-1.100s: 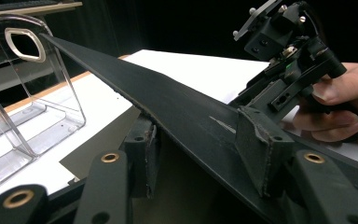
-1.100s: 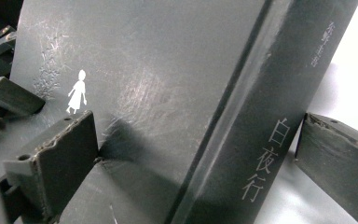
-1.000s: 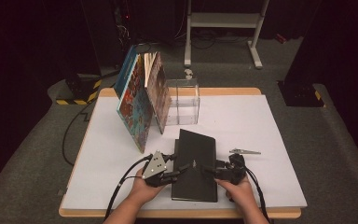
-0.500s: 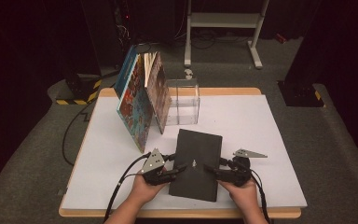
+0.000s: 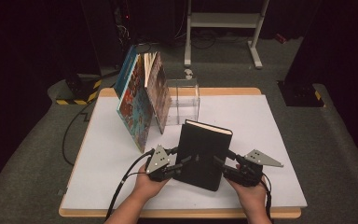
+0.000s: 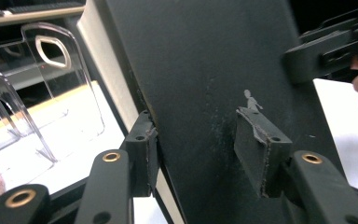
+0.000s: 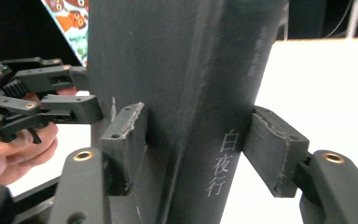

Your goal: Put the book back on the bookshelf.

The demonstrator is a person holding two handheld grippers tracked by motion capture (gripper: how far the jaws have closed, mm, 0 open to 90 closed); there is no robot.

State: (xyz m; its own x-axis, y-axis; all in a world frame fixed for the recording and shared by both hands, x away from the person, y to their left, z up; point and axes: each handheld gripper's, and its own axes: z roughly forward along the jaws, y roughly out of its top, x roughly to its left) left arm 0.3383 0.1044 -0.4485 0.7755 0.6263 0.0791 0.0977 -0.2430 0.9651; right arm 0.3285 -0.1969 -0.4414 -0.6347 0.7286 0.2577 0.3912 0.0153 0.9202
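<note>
The black book (image 5: 204,151) is near the front edge of the white table (image 5: 279,130), tilted up, with its far edge raised and its pale page edge facing the back. The left gripper (image 5: 182,164) holds it on the left side: in the left gripper view its two pads press on both faces of the cover (image 6: 205,84), so it is closed on the book. The right gripper (image 5: 221,164) is on the book's right side, at the spine. Its jaws have just been closing with the book between them; in the right gripper view the left pad (image 7: 126,140) lies against the cover, but I cannot tell if the right pad (image 7: 272,154) touches the spine, which carries pale characters.

Behind the book, just beyond its raised edge, stands a clear plastic stand (image 5: 182,100). Some colourful books (image 5: 140,102) lean to the left of the stand. To the right of the black book the table surface is bare up to its right edge.
</note>
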